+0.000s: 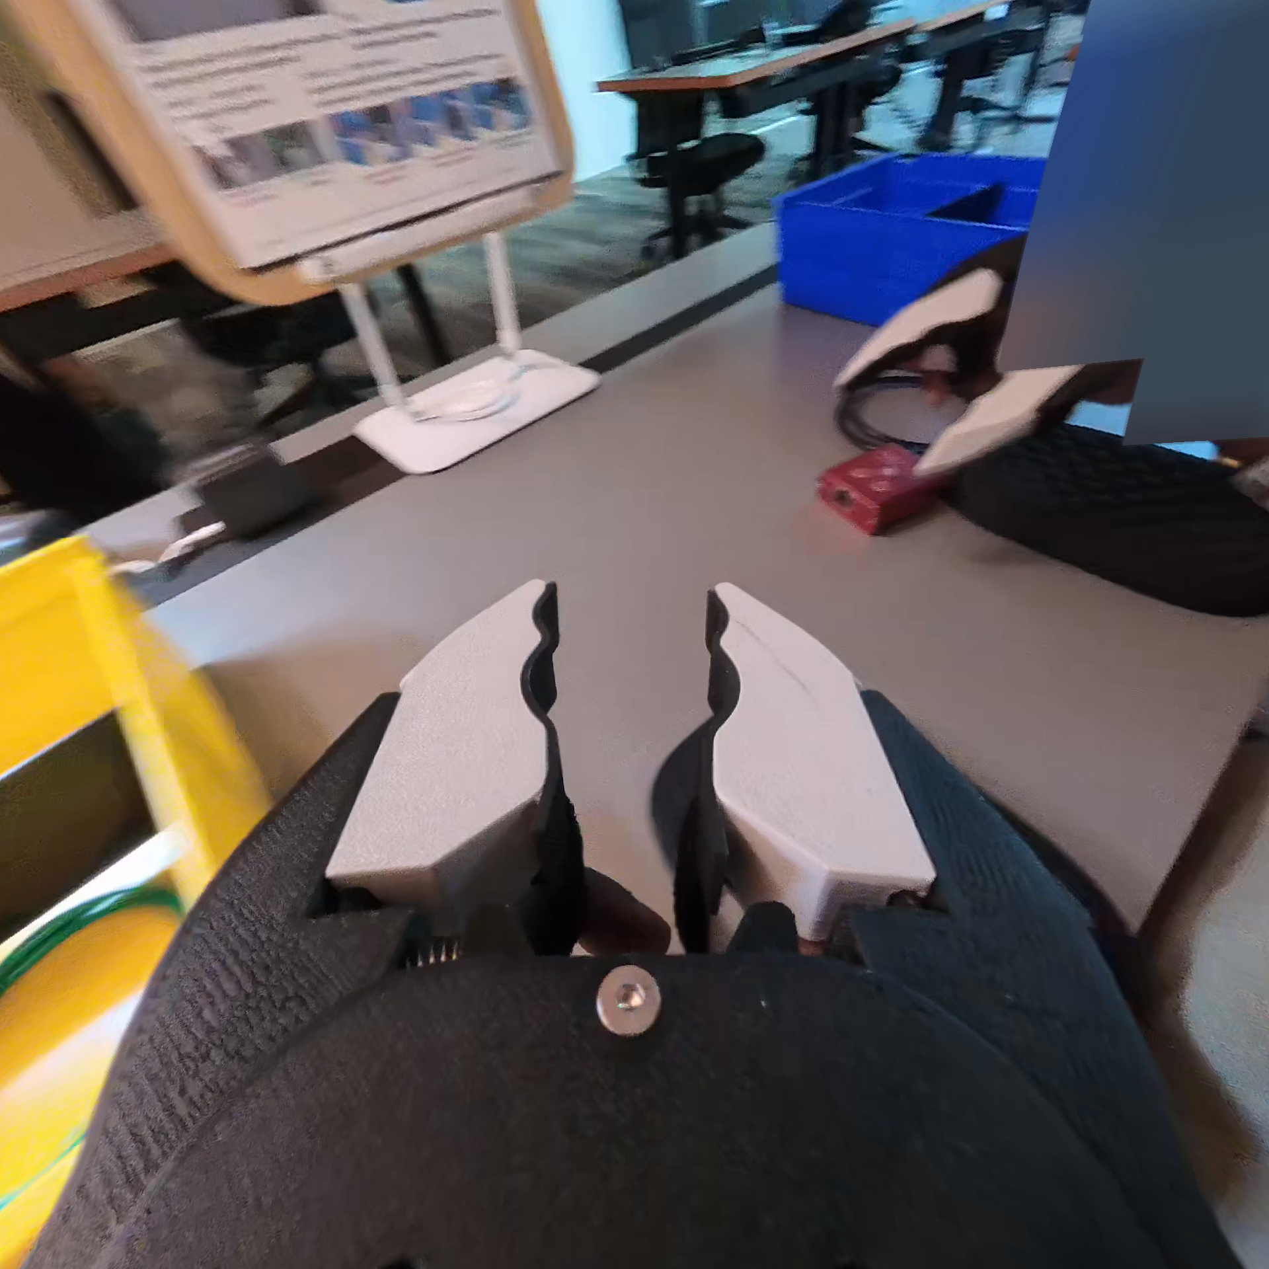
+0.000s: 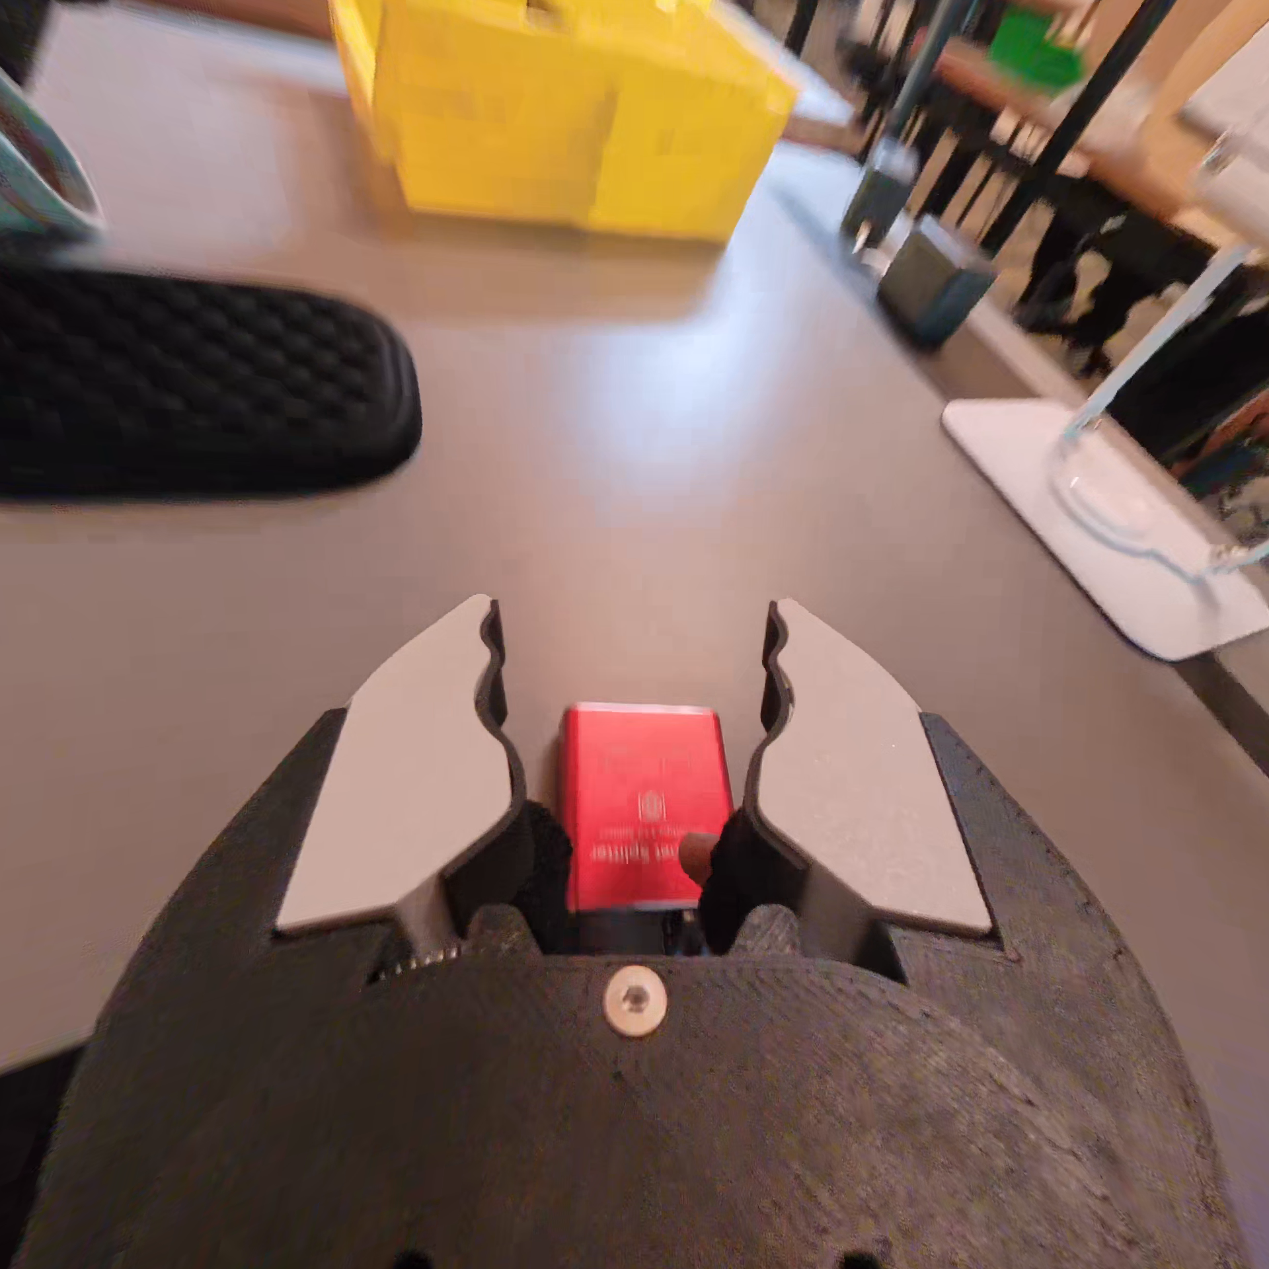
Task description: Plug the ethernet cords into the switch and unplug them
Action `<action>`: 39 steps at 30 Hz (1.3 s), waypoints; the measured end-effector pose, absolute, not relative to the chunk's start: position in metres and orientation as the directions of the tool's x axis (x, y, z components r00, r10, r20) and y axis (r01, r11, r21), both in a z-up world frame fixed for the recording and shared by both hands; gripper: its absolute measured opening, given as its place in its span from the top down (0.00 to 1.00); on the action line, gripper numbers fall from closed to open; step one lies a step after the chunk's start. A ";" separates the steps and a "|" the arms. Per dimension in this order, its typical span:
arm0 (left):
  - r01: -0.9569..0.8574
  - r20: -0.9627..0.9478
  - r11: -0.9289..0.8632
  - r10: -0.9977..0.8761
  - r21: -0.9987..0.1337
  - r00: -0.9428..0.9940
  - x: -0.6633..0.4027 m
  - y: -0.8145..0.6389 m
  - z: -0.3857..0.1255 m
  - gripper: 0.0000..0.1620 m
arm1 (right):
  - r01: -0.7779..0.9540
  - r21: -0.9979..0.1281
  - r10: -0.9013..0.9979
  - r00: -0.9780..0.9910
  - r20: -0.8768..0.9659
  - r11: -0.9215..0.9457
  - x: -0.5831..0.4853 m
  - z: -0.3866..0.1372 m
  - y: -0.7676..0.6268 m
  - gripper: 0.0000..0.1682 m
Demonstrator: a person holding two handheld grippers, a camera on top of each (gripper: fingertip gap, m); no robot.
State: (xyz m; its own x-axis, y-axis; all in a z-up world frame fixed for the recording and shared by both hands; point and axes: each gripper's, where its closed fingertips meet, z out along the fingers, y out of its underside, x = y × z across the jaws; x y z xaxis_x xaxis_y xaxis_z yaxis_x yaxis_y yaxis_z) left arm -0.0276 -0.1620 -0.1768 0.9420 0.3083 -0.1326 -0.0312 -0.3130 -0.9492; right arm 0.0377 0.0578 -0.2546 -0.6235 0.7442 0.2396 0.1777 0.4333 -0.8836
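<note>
While the red switch point(image 2: 645, 803) sits flat on the grey table point(image 2: 618, 481), the right gripper point(image 2: 632, 611) straddles it – fingers spread wide, box deep between them near the palm, not clamped as far as I can tell. From the left wrist view the same box point(image 1: 872, 487) has an empty port on its near face, and a black cord point(image 1: 858, 412) loops on the table just behind it; whether its plug is seated is hidden. Left gripper point(image 1: 630, 594) hangs over bare table well apart from the switch, fingers narrowly parted, holding nothing.

My read: bracing step – right hand steadies the box. Next move calls for the left to find a plug end and line it up with the port (latch orientation matters).

Count: one switch, one cord visible, two grippers. Around them: one black quilted pad point(image 2: 185, 384), one yellow bin point(image 2: 563, 117), one blue bin point(image 1: 893, 226), one sign stand point(image 1: 474, 419).
</note>
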 end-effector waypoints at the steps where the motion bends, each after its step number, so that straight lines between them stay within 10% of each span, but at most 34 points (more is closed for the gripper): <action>1: -0.015 -0.138 -0.326 0.359 -0.945 0.923 -0.042 -0.180 -0.170 0.75 | 0.142 -0.912 0.756 -0.616 0.222 0.384 0.036 -0.249 0.055 0.56; 7: 0.024 -0.319 -0.655 0.400 -0.755 0.859 -0.130 -0.281 -0.188 0.75 | 0.100 -0.952 0.773 -0.611 0.171 0.290 0.040 -0.241 0.058 0.58; 23: 0.298 0.042 -0.947 0.295 -0.122 0.955 -0.194 -0.310 -0.317 0.90 | 0.087 -0.945 0.791 -0.574 0.210 0.314 0.041 -0.244 0.066 0.63; 29: 0.295 0.023 -0.919 0.299 -0.261 0.954 -0.201 -0.305 -0.289 0.96 | 0.091 -0.944 0.788 -0.579 0.209 0.318 0.041 -0.245 0.065 0.64; 39: 0.023 -0.175 -0.415 0.432 -0.909 0.885 -0.185 -0.288 -0.109 0.97 | 0.079 -0.931 0.769 -0.591 0.244 0.357 0.041 -0.247 0.059 0.65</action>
